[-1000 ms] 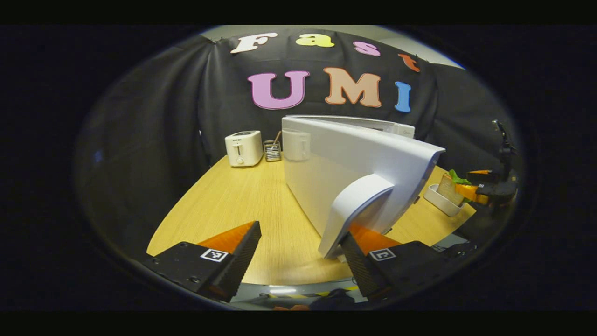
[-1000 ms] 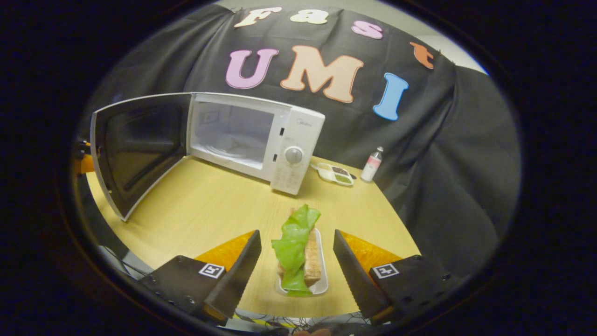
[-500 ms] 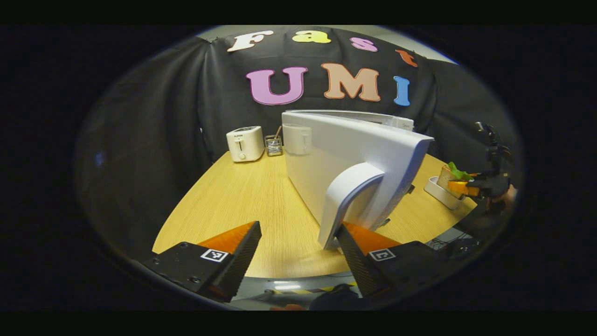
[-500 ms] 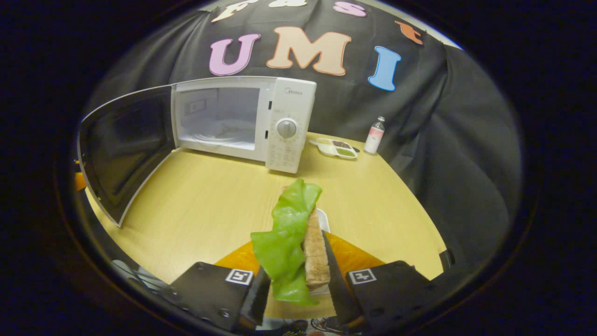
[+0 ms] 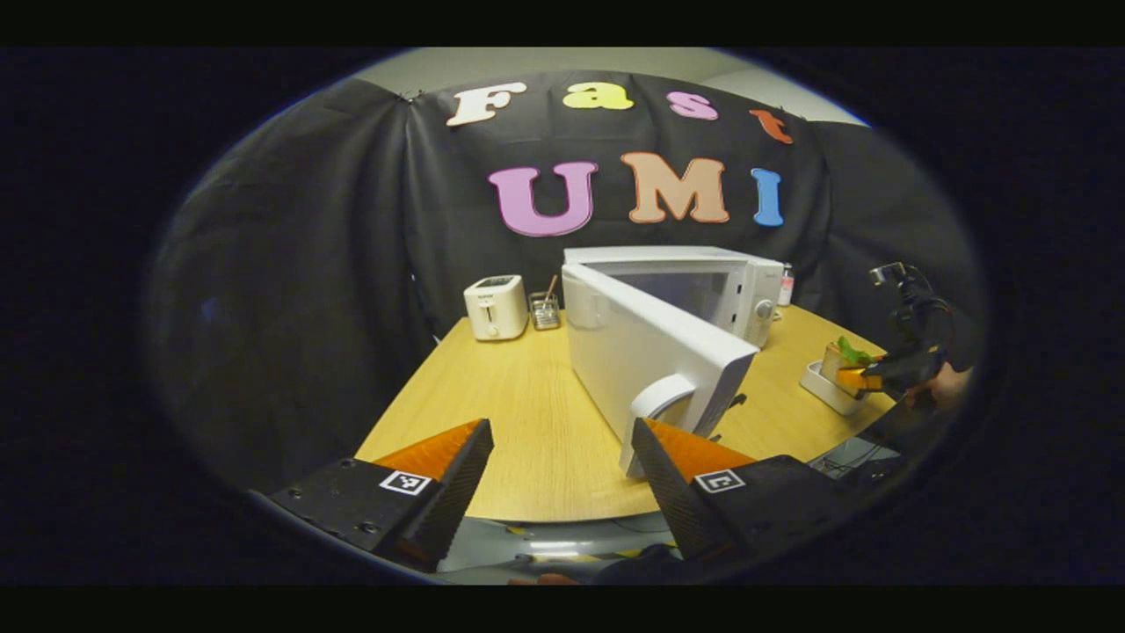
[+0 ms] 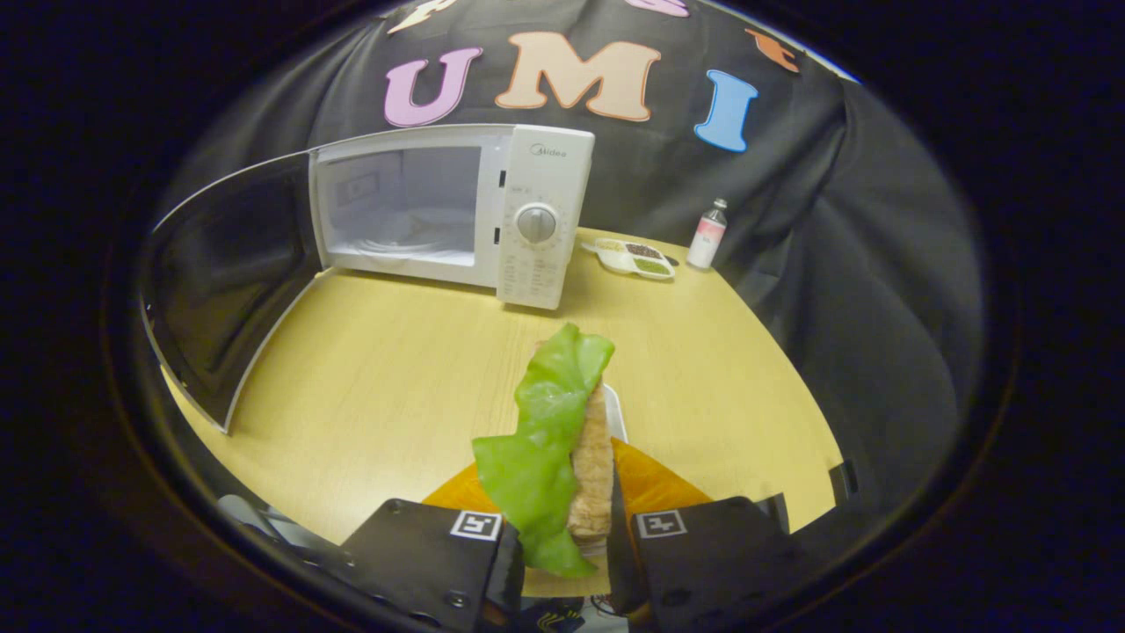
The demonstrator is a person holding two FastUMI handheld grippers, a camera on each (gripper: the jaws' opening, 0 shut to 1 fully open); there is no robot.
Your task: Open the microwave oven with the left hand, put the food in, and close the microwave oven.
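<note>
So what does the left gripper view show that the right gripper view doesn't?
Left gripper view's extras: the toaster, the cup of sticks beside it, and the door's white outside with its handle. Right gripper view's extras: the microwave's inside and a snack dish. Shared: the microwave with its door open, the table, and the sandwich pinched in the right gripper.

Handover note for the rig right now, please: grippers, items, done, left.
Left gripper: jaws open, empty, just short of the microwave door handle.
Right gripper: jaws shut on the sandwich, over its white tray.
Microwave: door swung wide, cavity empty.
Done: door open, food gripped.
Left: place sandwich inside, release, close door with left gripper.
</note>
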